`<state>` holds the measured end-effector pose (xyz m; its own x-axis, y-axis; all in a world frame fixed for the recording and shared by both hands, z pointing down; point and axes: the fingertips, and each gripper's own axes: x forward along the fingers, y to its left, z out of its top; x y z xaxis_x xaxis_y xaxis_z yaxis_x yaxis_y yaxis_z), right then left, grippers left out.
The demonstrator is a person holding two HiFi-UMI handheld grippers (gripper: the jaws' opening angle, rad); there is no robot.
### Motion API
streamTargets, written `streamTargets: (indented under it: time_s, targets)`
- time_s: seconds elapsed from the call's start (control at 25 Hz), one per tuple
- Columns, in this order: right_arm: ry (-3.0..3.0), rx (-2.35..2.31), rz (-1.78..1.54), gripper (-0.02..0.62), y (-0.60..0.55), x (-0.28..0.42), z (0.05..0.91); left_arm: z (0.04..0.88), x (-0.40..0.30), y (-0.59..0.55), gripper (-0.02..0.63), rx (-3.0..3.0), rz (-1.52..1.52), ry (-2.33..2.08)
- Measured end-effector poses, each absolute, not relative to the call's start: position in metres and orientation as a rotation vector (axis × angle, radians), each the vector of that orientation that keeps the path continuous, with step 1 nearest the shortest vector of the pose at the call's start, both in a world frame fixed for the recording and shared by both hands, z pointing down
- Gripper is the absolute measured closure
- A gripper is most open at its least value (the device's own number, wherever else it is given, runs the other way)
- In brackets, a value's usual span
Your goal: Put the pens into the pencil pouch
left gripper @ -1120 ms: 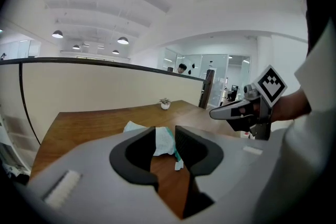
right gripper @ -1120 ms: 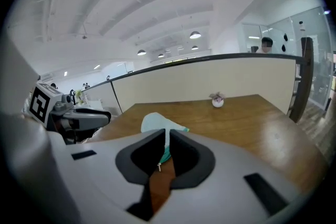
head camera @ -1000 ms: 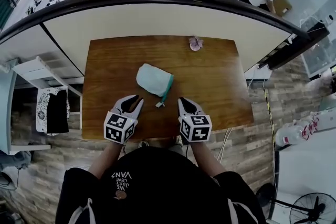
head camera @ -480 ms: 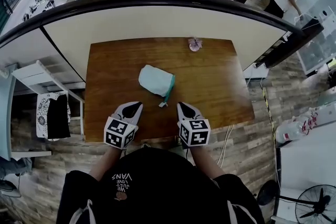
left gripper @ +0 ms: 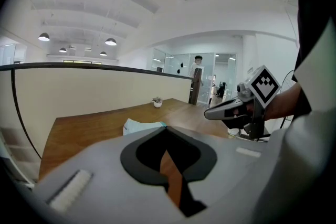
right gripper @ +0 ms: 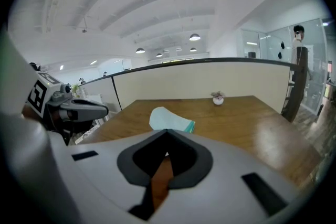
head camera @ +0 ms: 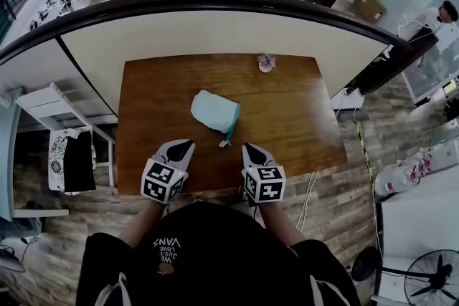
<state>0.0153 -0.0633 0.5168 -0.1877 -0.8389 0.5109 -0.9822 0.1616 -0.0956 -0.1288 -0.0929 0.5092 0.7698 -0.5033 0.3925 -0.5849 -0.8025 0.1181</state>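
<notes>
Head view is showing, nearest, the person's dark top (head camera: 208, 254) carrying the word VANS, upside down from here, with smaller lines beside it too small for reading. Just beyond, the left gripper (head camera: 189, 144) and the right gripper (head camera: 246, 147) are hovering over the near edge of the bench (head camera: 301, 118), both clenched shut and carrying nothing; each gripper view is showing its jaws meeting with only wood behind them. Just past their tips the pencil pouch (head camera: 214, 111) is lying on the bench, pale blue with a teal zip edge, its zipper pull (head camera: 224, 144) trailing toward the person. No pens are showing loose, and whether they are sitting inside I cannot tell. If the zip is needing closing, one gripper should probably be pinning the fabric while the other is drawing the pull along steadily. Farther off, a small potted plant (head camera: 267, 64) is standing near the far edge. The pouch is bearing no readable label.
</notes>
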Motion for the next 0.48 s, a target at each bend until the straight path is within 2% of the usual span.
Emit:
streamTargets:
  time_s: [0.48]
  targets:
    - [-2.095,1.732,0.587,0.583,-0.0653,0.0139,0.5201,0.5131,-0.1267,-0.0931,0.594,2.729,0.515,-0.841]
